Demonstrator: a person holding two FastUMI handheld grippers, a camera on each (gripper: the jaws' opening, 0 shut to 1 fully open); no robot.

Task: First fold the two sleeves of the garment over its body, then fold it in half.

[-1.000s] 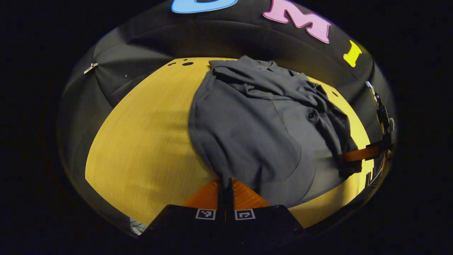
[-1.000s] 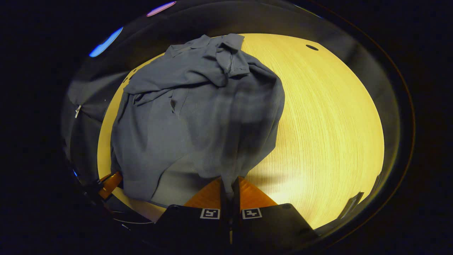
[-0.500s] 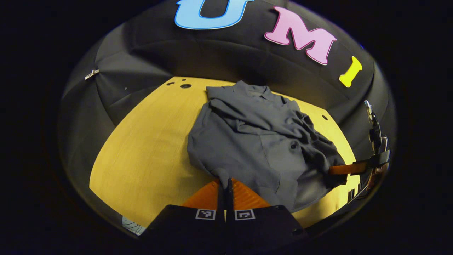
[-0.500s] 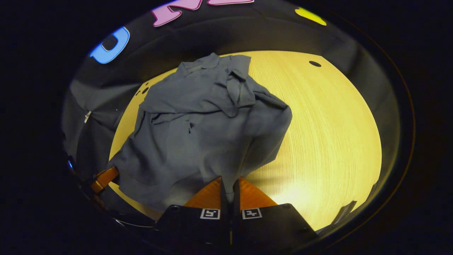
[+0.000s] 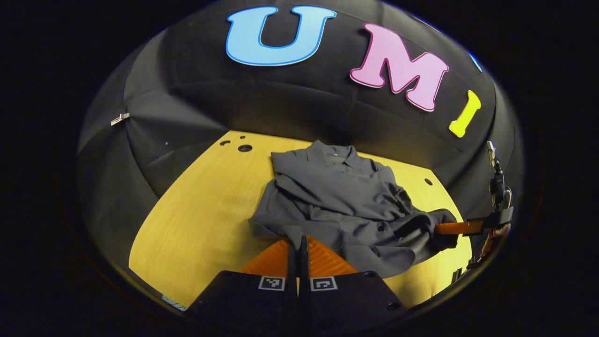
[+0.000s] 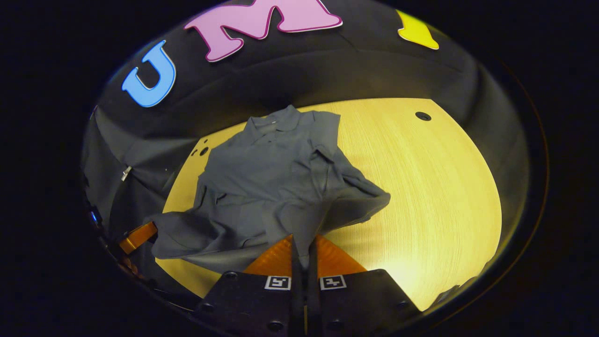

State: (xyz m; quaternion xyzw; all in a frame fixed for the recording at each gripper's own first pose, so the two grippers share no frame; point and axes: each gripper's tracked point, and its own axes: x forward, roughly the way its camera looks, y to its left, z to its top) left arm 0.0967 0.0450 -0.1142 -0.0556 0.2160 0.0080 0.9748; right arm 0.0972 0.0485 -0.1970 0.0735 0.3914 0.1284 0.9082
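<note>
Both grippers are clamped on the hem of the grey shirt [image 5: 341,206], which lies mid-frame on the yellow wooden table [image 5: 196,220], collar toward the top. The left gripper [image 5: 298,243] pinches one corner, the right gripper [image 6: 304,245] the other. The thin, soft cloth looks crumpled, sleeves seemingly bunched on the body. A hem lifted unevenly could drag those sleeves loose and skew the fold.

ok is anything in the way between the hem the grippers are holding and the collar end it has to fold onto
Nothing visible. Both the left gripper and the right gripper are shut on the shirt; ahead lies only its own rumpled cloth on the table.
</note>
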